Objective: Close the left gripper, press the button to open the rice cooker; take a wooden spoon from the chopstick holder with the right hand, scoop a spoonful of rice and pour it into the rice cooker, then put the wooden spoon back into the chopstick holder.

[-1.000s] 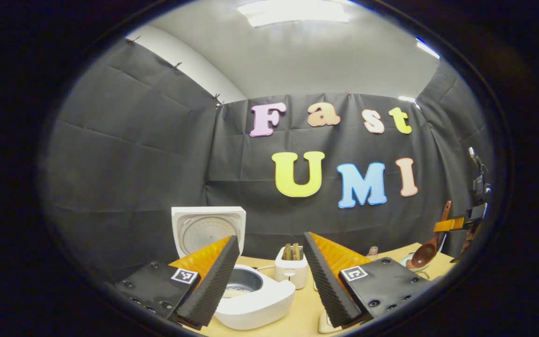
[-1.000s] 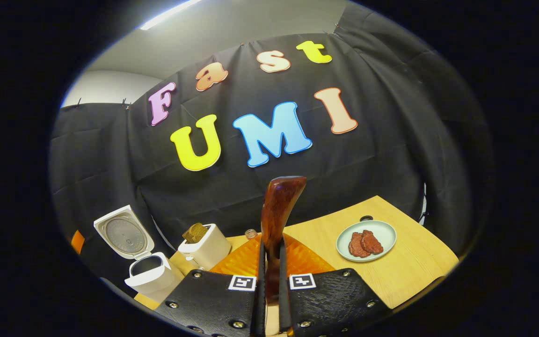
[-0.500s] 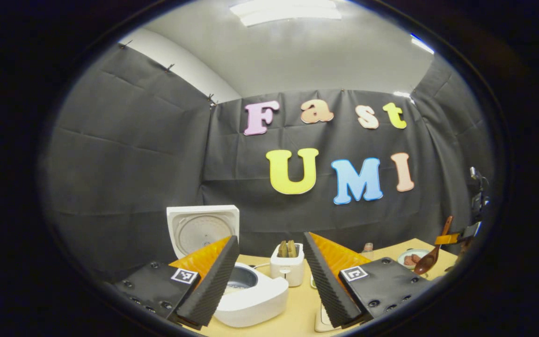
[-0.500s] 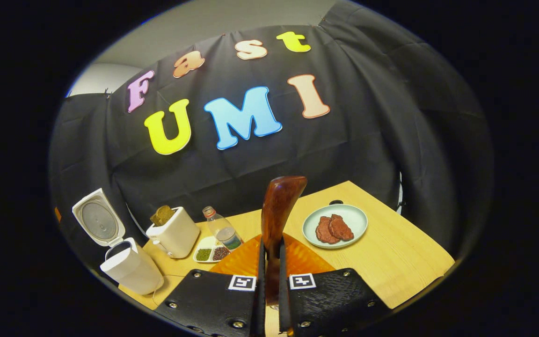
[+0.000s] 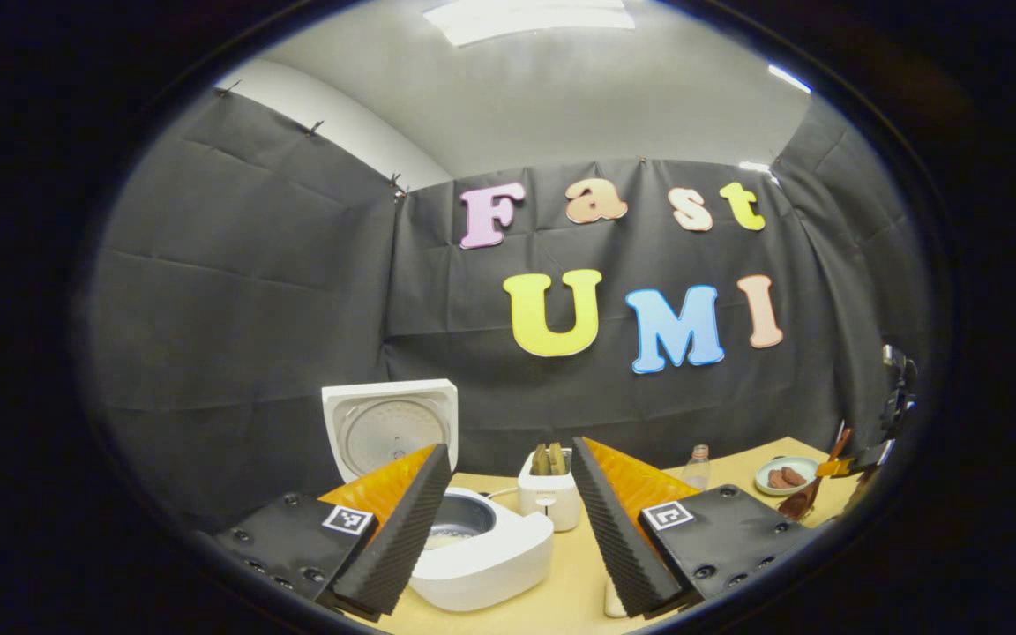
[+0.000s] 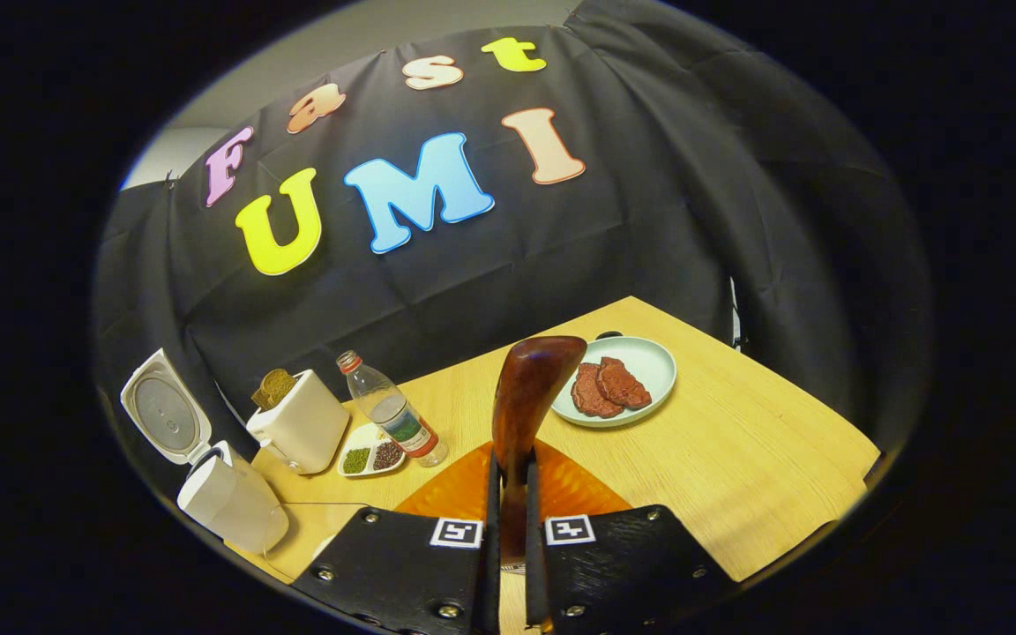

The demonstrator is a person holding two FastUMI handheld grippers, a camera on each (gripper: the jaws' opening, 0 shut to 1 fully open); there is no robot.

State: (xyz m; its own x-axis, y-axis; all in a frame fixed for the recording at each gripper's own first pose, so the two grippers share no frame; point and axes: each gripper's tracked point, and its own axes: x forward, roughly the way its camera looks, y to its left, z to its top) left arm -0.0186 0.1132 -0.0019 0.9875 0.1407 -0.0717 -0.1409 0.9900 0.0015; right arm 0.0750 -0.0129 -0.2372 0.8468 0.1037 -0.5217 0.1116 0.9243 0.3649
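Note:
My right gripper (image 6: 511, 467) is shut on the dark wooden spoon (image 6: 526, 397), whose broad end sticks out past the fingers above the table. The white rice cooker (image 6: 227, 501) stands far left with its lid (image 6: 164, 414) raised. In the left gripper view the cooker (image 5: 483, 554) sits just beyond my open left gripper (image 5: 510, 450), lid (image 5: 389, 428) upright, with the pot's inside partly showing. Nothing is between the left fingers. Far right in that view, the other gripper (image 5: 865, 457) holds the spoon (image 5: 812, 496) low over the table.
A white toaster (image 6: 296, 428) with bread stands beside the cooker. Next to it are a small dish of beans (image 6: 371, 459) and a plastic bottle (image 6: 389, 414). A pale green plate (image 6: 649, 362) with meat lies farther right on the wooden table (image 6: 737, 476).
My right gripper has swung down and away from the cooker with the spoon, so more table shows. In the left gripper view the spoon sank lower at far right. The left gripper hardly moved.

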